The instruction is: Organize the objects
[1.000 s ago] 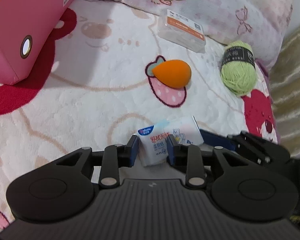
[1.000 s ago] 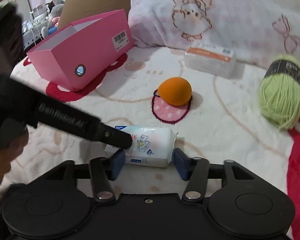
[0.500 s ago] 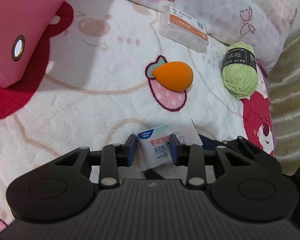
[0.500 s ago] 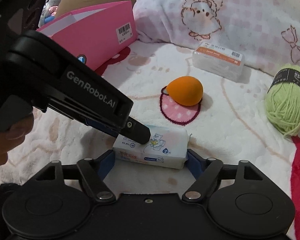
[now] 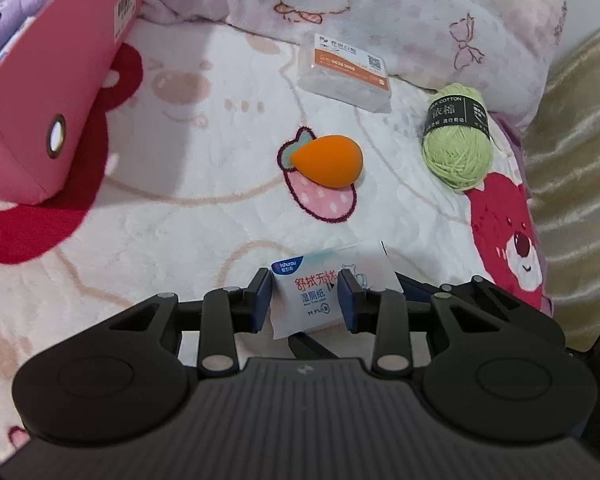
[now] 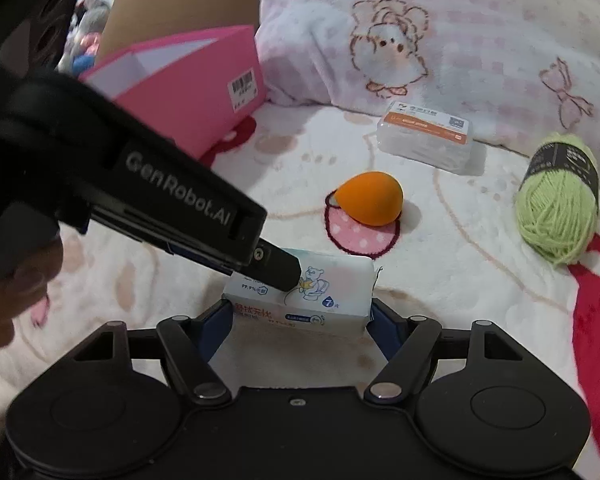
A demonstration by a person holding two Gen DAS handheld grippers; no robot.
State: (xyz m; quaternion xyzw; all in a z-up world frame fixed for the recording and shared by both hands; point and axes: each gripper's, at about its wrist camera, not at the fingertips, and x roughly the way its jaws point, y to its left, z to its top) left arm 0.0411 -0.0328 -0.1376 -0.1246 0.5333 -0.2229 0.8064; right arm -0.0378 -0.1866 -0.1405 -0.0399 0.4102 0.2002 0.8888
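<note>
The wipes pack (image 5: 320,296) is clamped by the down-tilted left gripper (image 5: 304,300) – the right gripper (image 6: 300,322) is closing around it, pads apart.

Two wrist fisheyes, close above blanket (image 5: 187,216), angled down, both sharing wipes pack (image 6: 300,296)

Both grippers are showing matte black ribbed housings, silver pivot screws and blue finger pads (image 5: 263,300); the left gripper (image 6: 283,276) is bearing grey "GenRobot.AI" lettering.
</note>
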